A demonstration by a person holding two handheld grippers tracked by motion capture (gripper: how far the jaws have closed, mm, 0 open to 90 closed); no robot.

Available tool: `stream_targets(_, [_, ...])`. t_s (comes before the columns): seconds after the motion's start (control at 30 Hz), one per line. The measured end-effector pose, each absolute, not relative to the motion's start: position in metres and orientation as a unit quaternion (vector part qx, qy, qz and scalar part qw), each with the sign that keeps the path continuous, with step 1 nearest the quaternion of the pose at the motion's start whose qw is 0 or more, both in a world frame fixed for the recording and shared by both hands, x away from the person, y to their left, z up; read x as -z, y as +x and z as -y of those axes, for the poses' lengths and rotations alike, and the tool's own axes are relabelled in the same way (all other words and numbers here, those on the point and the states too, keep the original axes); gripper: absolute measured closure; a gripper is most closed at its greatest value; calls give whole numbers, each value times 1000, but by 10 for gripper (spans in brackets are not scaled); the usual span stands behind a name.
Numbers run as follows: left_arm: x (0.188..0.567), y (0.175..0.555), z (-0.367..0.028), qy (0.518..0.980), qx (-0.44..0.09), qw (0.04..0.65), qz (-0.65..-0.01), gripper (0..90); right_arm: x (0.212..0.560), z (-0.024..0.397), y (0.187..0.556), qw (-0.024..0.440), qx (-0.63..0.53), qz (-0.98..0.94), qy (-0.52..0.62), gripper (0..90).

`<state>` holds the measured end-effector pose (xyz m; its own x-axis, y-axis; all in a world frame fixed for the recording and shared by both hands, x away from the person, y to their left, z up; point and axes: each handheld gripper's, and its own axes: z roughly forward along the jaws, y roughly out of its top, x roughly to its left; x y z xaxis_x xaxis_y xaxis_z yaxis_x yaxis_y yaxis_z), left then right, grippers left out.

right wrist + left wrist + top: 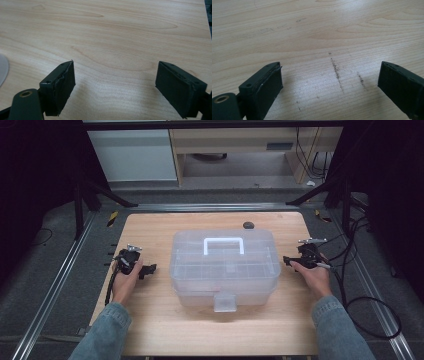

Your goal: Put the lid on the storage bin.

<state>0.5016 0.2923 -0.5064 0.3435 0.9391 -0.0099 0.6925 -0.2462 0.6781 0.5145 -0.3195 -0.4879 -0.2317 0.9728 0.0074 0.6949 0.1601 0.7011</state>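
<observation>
A clear plastic toolbox point(225, 267) with a white handle point(223, 245) and a front latch point(224, 302) stands shut in the middle of the wooden table point(150, 330). My left gripper point(148, 269) is held just left of the box, low over the table. In the left gripper view its jaws stand wide apart point(329, 82) over bare scuffed wood with nothing between them. My right gripper point(288, 261) is held just right of the box. Its jaws also stand wide apart point(115, 87) over bare wood, empty.
A small dark round object point(248, 225) lies at the table's far edge behind the box. Cables point(370, 310) trail from the right gripper onto the floor. Metal rails point(55, 285) run along both sides of the table. A pale rounded edge point(3, 70) shows at the left of the right gripper view.
</observation>
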Motion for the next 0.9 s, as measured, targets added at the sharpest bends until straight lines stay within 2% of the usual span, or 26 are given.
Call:
stream_targets(0.37, [513,506,-289,757,-214,307,-536,18,497,317,520,243,-296,-712,588,147])
stream_targets(0.63, [517,505,-287,750,-224,319,-534,0,504,310,520,263,-299,-706,586,56])
stream_targets(0.9, [517,504,-287,749,-223,320,-536,0,504,308,518,268,-294,-700,593,48])
